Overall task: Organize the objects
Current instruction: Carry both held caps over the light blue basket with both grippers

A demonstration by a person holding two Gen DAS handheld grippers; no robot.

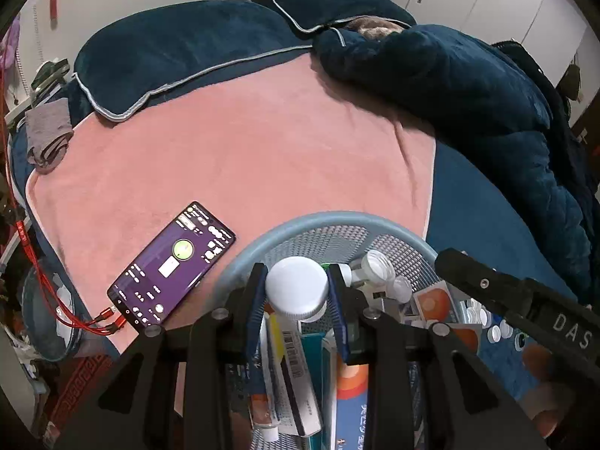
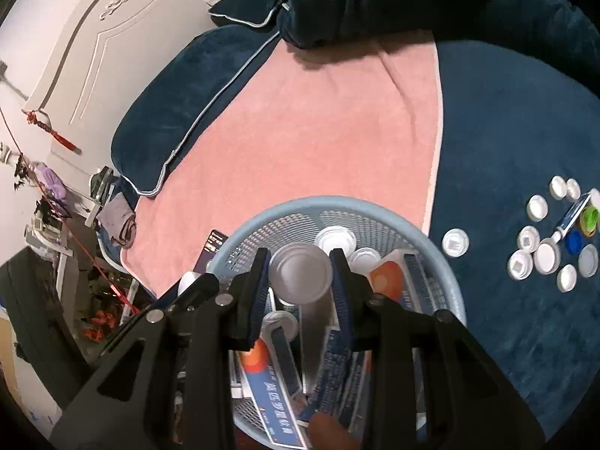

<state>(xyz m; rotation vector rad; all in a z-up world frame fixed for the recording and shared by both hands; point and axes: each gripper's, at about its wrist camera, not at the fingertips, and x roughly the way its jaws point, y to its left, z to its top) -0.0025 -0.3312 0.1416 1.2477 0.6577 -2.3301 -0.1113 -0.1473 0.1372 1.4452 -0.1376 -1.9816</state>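
Note:
In the left wrist view my left gripper (image 1: pixel 296 268) is shut on a white-capped bottle (image 1: pixel 296 294), held over the light blue mesh basket (image 1: pixel 337 218). The right wrist view shows my right gripper (image 2: pixel 300 253) shut on a translucent plastic bottle (image 2: pixel 300 281) above the same basket (image 2: pixel 337 202). The basket holds medicine boxes (image 2: pixel 390 281), a tube and small white jars (image 2: pixel 335 240). Each gripper shows in the other's view: the right gripper's black finger (image 1: pixel 487 281) at the basket's right, the left gripper's finger (image 2: pixel 198 288) at its left.
The basket sits on a pink towel (image 1: pixel 243 157) on a bed with dark blue bedding (image 2: pixel 506 120). A lit phone (image 1: pixel 172 266) with red cables lies left of the basket. Several loose white caps (image 2: pixel 455 242) and a small tube (image 2: pixel 573 217) lie on the blue cover to the right.

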